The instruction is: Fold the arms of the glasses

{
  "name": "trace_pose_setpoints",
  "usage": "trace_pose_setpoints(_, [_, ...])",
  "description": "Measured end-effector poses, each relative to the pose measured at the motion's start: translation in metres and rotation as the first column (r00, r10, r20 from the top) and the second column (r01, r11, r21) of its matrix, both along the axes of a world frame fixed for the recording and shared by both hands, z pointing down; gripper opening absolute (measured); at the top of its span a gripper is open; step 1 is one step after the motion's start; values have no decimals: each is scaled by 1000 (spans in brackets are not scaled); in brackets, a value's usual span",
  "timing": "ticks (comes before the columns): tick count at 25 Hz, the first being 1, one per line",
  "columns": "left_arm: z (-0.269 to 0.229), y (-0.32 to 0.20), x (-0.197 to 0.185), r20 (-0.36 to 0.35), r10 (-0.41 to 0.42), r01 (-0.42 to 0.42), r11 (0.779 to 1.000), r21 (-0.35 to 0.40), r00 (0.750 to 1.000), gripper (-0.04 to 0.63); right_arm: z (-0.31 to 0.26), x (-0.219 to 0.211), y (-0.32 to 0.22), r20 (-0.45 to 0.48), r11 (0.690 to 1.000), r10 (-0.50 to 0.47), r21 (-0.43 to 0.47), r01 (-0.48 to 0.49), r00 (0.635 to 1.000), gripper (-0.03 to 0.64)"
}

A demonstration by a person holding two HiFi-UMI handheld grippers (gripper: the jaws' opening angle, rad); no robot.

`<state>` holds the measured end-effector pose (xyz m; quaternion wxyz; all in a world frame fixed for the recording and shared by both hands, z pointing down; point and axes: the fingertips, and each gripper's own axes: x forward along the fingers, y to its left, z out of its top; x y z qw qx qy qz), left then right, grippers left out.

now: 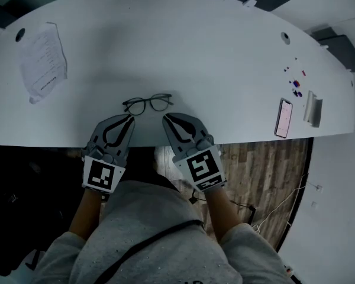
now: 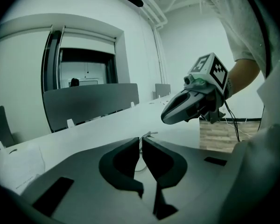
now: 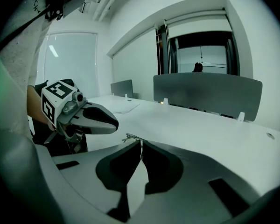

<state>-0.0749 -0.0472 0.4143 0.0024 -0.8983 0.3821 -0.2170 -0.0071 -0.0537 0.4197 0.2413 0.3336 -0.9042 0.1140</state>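
The glasses (image 1: pixel 148 104) are by the near edge of the white table (image 1: pixel 195 46), lenses on the far side and arms pointing toward the person. The left claw (image 1: pixel 129 118) is closed on the thin tip of the left arm. The right claw (image 1: pixel 166 118) is pinched on the right arm. A paper sheet (image 1: pixel 42 61) lies far left, and a phone (image 1: pixel 283 118) well to the right.

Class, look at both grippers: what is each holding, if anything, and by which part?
Both hold the glasses: the left gripper pinches the end of one arm, the right gripper the end of the other, jaws shut on them.
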Motion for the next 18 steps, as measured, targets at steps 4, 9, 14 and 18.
trace_pose_setpoints(4, [-15,25,9,-46,-2,2,1000,-2,999,23,-17,0,28,64,1000,16,7,-17,998,25])
trace_pose_setpoints(9, [-27,61,14,-83,-14,14,1000,0,996,19,-31,0,68,102,1000,19,15,-21,995,23])
trace_pose_setpoints(14, [-46,89,11,-218,-105,93,994,-61,970,17,-45,0,106,140,999,24,27,-28,990,20])
trace_pose_setpoints(18, [-57,118,8,-218,-113,102,993,-60,969,17,-59,-4,134,164,999,19,40,-26,986,20])
